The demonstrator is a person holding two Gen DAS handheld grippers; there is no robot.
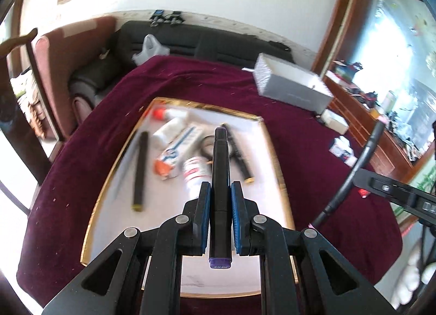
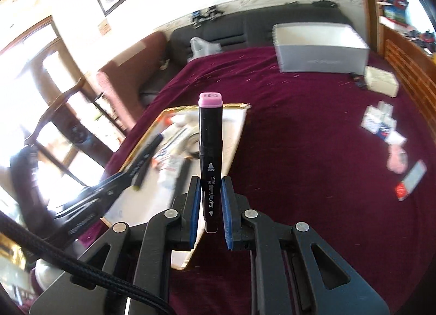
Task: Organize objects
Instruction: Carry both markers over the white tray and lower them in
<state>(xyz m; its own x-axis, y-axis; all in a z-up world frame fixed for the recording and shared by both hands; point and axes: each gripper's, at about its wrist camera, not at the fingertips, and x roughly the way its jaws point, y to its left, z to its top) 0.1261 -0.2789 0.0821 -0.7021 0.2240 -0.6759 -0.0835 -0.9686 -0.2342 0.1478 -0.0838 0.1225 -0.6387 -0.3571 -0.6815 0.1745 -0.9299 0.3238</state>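
My left gripper (image 1: 220, 192) is shut on a black marker with purple end caps (image 1: 220, 167) and holds it above a gold-rimmed white tray (image 1: 278, 167). The tray holds other black markers (image 1: 140, 170), white tubes with orange caps (image 1: 174, 148), a small white bottle (image 1: 193, 173) and a tape roll (image 1: 208, 143). My right gripper (image 2: 211, 186) is shut on a black marker with a pink cap (image 2: 209, 151), held upright above the tray's right edge (image 2: 237, 135). The left gripper (image 2: 109, 186) shows blurred at the left of the right wrist view.
A maroon cloth (image 1: 313, 156) covers the table. An open grey-white box (image 1: 294, 83) stands at the far right. Small cartons, packets and a card (image 2: 381, 124) lie scattered on the cloth at right. A dark sofa (image 1: 190, 39) and chairs stand behind.
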